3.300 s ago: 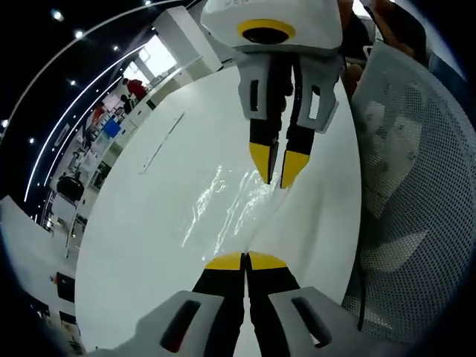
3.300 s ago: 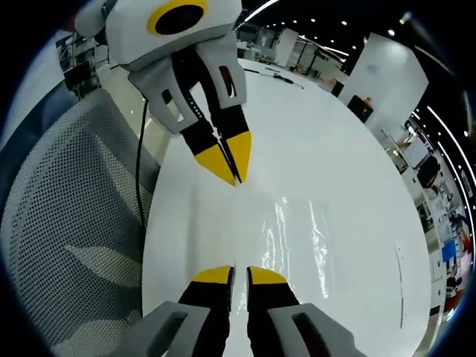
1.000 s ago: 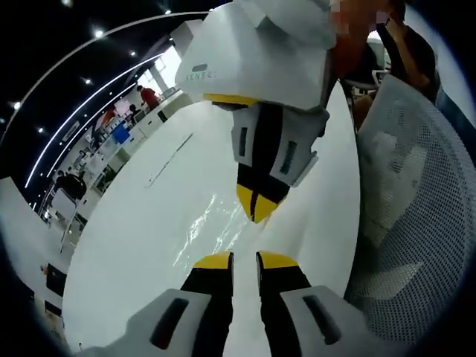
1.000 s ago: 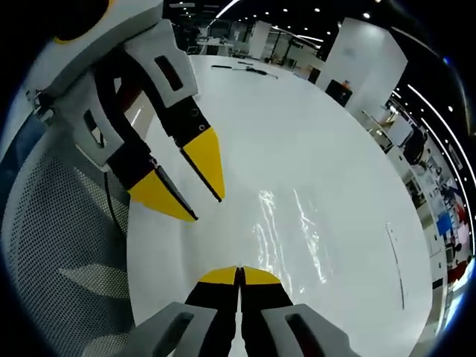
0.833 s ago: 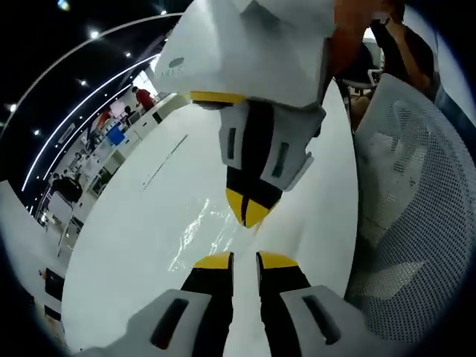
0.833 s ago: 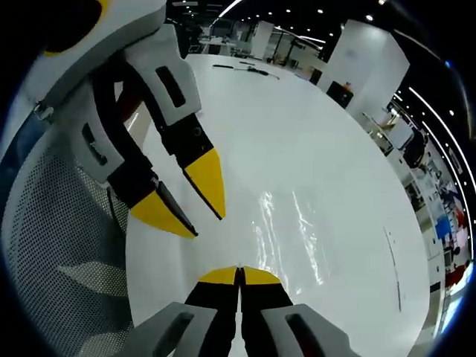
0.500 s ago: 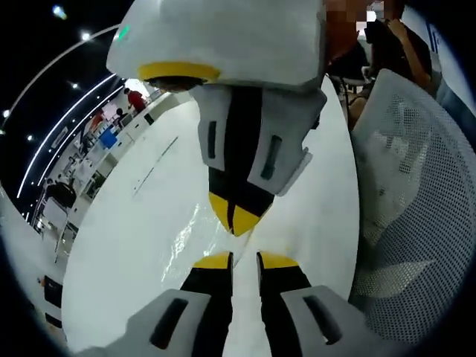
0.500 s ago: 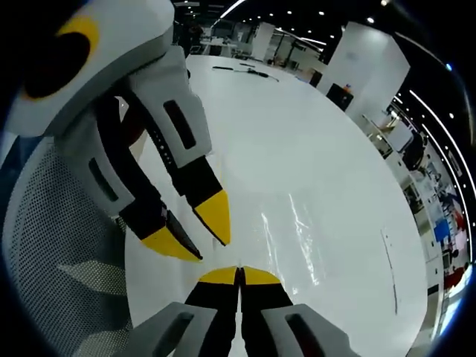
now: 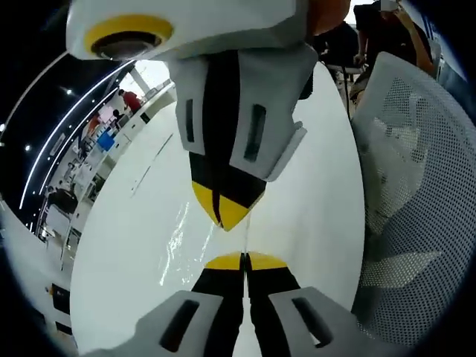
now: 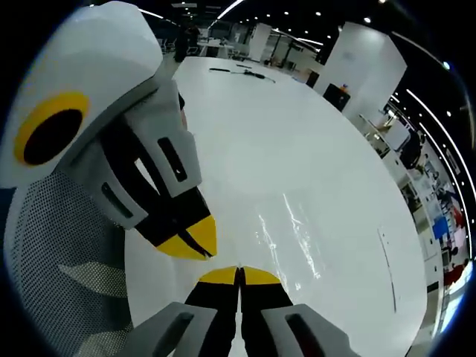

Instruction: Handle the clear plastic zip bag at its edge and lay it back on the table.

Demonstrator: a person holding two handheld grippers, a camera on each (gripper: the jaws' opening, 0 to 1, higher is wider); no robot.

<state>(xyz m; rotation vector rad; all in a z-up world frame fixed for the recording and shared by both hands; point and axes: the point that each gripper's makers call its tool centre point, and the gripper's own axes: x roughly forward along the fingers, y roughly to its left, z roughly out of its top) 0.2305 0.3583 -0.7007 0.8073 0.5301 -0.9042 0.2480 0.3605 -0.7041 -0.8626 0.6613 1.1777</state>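
both views are bright and evenly lit from above: rows of ceiling spots and long light strips curve across the dark upper background. the white table (image 10: 312, 171) is close to blown out, with almost no shadow on it. specular glare streaks mark the clear plastic zip bag (image 10: 294, 238) near the table's near edge, also glinting in the left gripper view (image 9: 178, 238). fisheye bending is strong toward the edges, where the room smears and loses focus. the centre stays sharp.

White table (image 10: 312, 149), apparently bearing clear bag (image 10: 297, 238)
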